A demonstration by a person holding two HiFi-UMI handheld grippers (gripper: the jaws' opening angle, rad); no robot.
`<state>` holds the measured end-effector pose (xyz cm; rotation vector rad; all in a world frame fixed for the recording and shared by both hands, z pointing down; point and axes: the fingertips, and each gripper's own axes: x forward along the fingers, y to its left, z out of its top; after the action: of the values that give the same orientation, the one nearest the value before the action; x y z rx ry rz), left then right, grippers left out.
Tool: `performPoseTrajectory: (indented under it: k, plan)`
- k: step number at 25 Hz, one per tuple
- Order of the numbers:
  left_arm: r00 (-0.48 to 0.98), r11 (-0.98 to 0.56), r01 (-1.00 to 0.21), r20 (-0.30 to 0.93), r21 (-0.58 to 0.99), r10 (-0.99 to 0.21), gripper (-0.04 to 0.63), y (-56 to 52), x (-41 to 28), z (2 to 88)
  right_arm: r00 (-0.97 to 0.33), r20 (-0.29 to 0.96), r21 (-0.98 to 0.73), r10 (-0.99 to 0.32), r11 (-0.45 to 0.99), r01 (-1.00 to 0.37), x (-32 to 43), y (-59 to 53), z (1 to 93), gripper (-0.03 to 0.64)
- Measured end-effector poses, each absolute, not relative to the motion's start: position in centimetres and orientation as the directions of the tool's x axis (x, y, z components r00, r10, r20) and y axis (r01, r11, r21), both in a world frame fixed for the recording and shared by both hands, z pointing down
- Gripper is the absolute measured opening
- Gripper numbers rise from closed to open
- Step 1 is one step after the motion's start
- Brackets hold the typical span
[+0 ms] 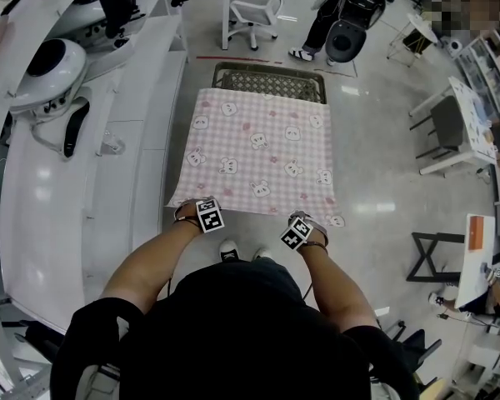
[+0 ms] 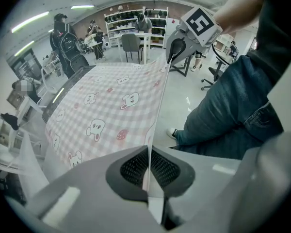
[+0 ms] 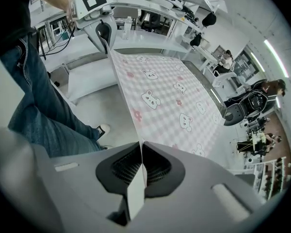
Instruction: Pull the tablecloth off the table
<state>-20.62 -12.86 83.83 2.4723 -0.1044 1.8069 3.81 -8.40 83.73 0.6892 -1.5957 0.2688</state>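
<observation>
- Two grippers pinch the near edge of the tablecloth (image 1: 258, 152), one at each near corner.
- Left gripper (image 1: 192, 212): in its own view (image 2: 148, 166) the jaws are pressed together with the thin cloth edge caught between the dark ribbed pads.
- Right gripper (image 1: 307, 227): its own view (image 3: 141, 166) shows the same, with the jaws closed tight on the cloth's hem.
- Each gripper view shows the other gripper at the far end of the hem: the right gripper (image 2: 177, 47) from the left, and the left gripper (image 3: 103, 33) from the right. The edge runs straight and taut between them.
- The tablecloth is pink-and-white checked with small white animal faces and red spots (image 2: 106, 106) (image 3: 169, 96). It spreads away from the grippers over the table (image 1: 271, 80).
- At the far end a strip of the table shows bare, dark and mesh-like, beyond the cloth's far edge.
- The person's arms reach down to both grippers. White shoes (image 1: 227, 250) show on the floor between them, and jeans (image 2: 233, 101) fill the right of the left gripper view.
- A long white counter (image 1: 108, 165) runs along the left of the table.
- Far off stand a white chair (image 1: 258, 11) and a person in black (image 1: 321, 23).
</observation>
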Motion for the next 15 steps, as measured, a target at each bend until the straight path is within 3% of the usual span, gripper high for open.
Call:
performPoseTrajectory:
  k: [15]
  plan:
    - [0.255,-0.991,-0.120,0.967,0.058,0.026,0.003,-6.1,-19.6,84.5,-0.053,0.966,0.177,-0.254,0.793,-0.583,4.8,-1.8,84.7,0.031]
